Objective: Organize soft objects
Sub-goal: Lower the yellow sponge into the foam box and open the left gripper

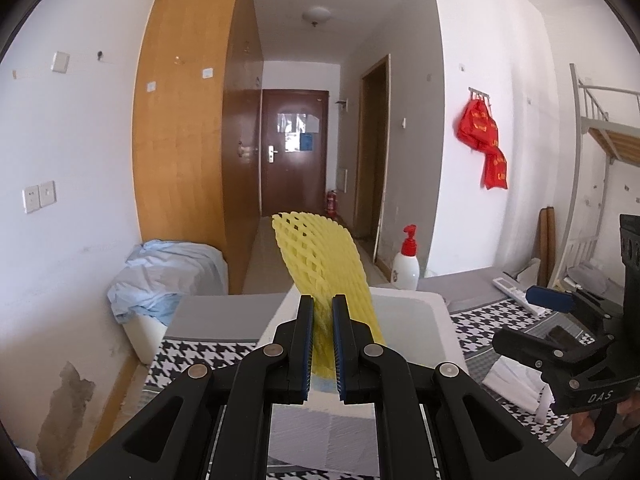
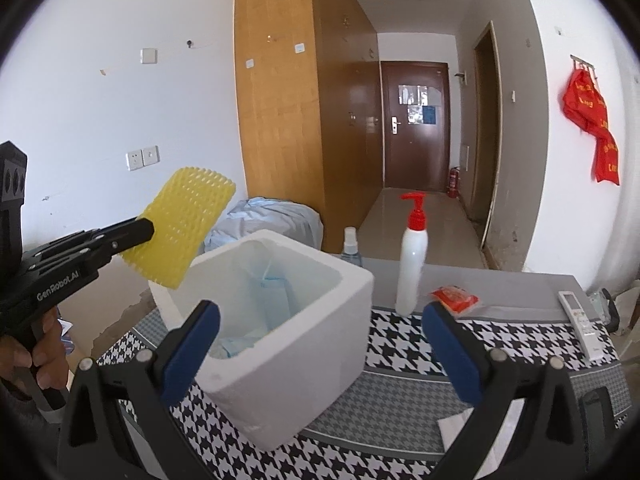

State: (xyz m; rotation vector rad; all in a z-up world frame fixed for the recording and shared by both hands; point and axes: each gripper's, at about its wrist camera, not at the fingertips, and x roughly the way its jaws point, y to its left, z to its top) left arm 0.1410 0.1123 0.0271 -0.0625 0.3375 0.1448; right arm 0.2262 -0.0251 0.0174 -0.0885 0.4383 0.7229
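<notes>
Houndstooth-covered bed [image 2: 404, 344] carries foam box [image 2: 304, 344], pump bottle [image 2: 412, 268], remote [image 2: 580, 320].

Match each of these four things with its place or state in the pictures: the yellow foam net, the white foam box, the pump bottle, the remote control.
Things:
1. yellow foam net
2. white foam box
3. pump bottle
4. remote control

Places or states:
A. lying flat near the right edge of the houndstooth cloth
B. open at the top, with pale blue items inside
C. clamped in the left gripper, held up over the box's left side
D. standing upright behind the box, red pump on top

Pairs: 1-C, 2-B, 3-D, 4-A
</notes>
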